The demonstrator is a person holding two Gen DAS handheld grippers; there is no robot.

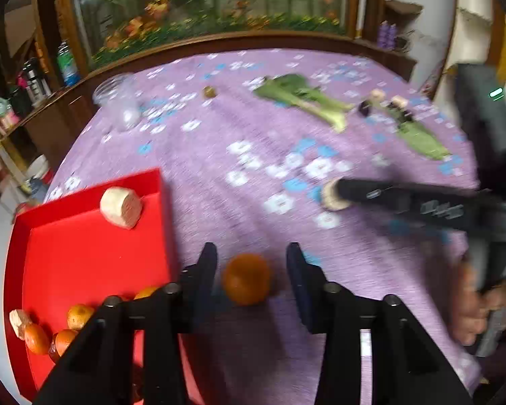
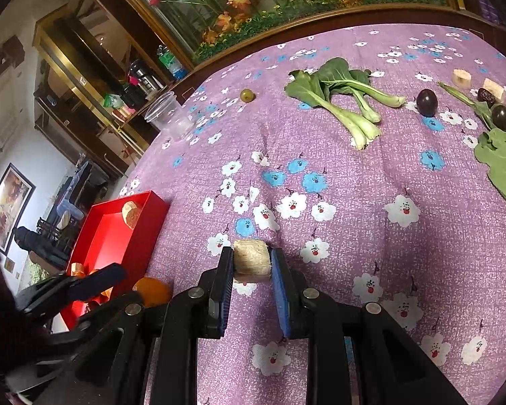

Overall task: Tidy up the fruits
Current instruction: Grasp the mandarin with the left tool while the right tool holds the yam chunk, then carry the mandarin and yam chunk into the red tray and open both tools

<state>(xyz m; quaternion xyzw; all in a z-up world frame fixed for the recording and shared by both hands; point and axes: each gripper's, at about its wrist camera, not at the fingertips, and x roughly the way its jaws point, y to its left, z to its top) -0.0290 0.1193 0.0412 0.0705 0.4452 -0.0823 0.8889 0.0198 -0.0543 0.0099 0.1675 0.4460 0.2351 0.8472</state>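
A red tray (image 1: 94,263) at the table's left holds a pale banana chunk (image 1: 120,206), another chunk (image 1: 18,320) and several oranges (image 1: 37,337). My left gripper (image 1: 251,270) is open, its fingers either side of an orange (image 1: 247,278) on the cloth beside the tray. My right gripper (image 2: 252,263) is shut on a banana chunk (image 2: 252,260) just above the cloth; it shows in the left wrist view (image 1: 334,195). The tray (image 2: 111,236) and the orange (image 2: 153,291) show at the right wrist view's left.
On the purple flowered cloth lie bok choy (image 2: 340,94), a green leaf (image 2: 502,162), two dark plums (image 2: 426,102), a green grape (image 2: 247,95), two banana pieces (image 2: 462,77) and a tipped clear plastic cup (image 2: 167,114). A wooden cabinet runs behind the table.
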